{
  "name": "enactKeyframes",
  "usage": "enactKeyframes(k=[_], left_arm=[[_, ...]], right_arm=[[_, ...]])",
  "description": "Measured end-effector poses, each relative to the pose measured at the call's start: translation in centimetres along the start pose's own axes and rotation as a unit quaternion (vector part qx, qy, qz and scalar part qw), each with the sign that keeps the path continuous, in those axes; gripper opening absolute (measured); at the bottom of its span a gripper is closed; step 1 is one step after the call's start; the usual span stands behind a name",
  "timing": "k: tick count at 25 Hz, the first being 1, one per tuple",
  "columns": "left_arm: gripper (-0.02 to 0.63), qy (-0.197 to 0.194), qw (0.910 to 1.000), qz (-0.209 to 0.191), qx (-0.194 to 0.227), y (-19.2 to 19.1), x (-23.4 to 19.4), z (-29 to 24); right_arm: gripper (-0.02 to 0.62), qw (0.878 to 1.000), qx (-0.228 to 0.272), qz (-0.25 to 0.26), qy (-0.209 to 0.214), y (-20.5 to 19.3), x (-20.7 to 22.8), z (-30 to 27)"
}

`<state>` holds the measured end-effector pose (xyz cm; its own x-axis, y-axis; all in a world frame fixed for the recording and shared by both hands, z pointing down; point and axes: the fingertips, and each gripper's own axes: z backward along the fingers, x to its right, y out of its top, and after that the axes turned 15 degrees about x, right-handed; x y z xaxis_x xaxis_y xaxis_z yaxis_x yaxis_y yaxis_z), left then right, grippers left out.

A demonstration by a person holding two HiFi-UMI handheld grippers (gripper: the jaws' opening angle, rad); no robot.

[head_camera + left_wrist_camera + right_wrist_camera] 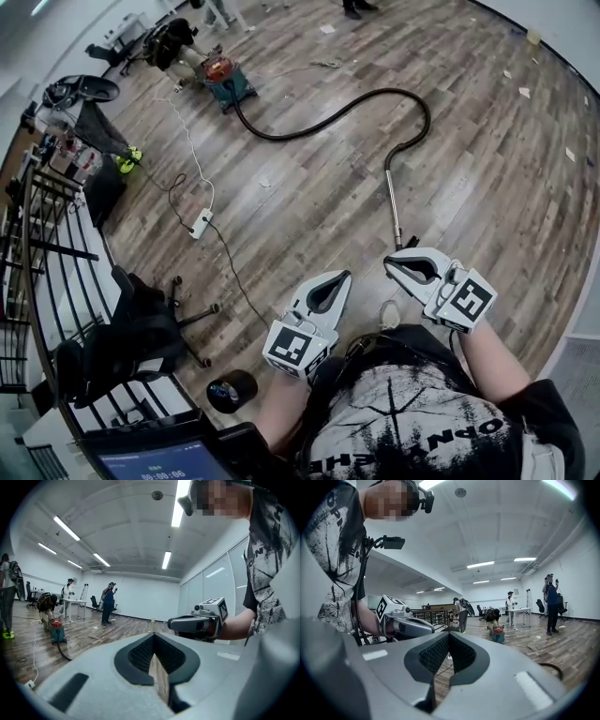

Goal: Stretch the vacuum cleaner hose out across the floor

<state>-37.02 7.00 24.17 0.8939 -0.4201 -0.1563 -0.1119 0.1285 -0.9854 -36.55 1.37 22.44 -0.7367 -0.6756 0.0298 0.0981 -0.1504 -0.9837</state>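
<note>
The room is a big open office with white walls, strip lights (65, 528) on the ceiling and a glass wall at one side. The floor (309, 197) is grey-brown wood plank, littered with paper scraps. A black railing (47, 244) runs along its left edge.

The vacuum (228, 82), red-topped on a teal base, stands far up the floor. Its black hose (337, 112) curves away from it, loops round and joins a metal wand (395, 202), which ends just ahead of the right tool (390, 263).

Both the right tool and the left tool (343, 276) are closed tight with nothing between the jaws.

A white power strip (201, 223) lies on the floor to the left.

A screen (159, 461) shows what may be "00:00:06".
</note>
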Motion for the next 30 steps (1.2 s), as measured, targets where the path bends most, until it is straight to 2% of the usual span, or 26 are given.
enactKeyframes(k=[3, 8, 13, 19, 25, 30], left_arm=[[0.000, 0.013, 0.9999, -0.006, 0.001, -0.2, -0.4, -3.3], [0.000, 0.020, 0.9997, -0.009, -0.005, -1.9, -0.4, -7.4], [0.000, 0.015, 0.9997, -0.011, -0.014, -2.1, -0.2, -10.6], [0.000, 0.000, 0.9996, -0.018, -0.023, -2.6, -0.8, -13.6], [0.000, -0.015, 0.9996, -0.009, -0.024, -3.4, -3.9, -15.7], [0.000, -0.034, 0.9993, -0.002, -0.017, -3.1, -9.6, -17.0]], right_arm=[[0.008, 1.000, -0.011, -0.019, -0.003, -0.1, 3.5, 1.4], [0.008, 1.000, 0.011, -0.004, 0.004, -0.7, 7.9, 3.5], [0.006, 1.000, 0.023, -0.011, -0.008, -0.7, 10.9, 5.3], [0.008, 0.999, 0.009, -0.040, -0.036, -2.1, 13.4, 6.4], [0.008, 0.998, 0.010, -0.027, -0.061, -2.6, 17.4, 5.1], [0.008, 0.995, -0.016, -0.022, -0.100, -3.7, 21.2, 1.9]])
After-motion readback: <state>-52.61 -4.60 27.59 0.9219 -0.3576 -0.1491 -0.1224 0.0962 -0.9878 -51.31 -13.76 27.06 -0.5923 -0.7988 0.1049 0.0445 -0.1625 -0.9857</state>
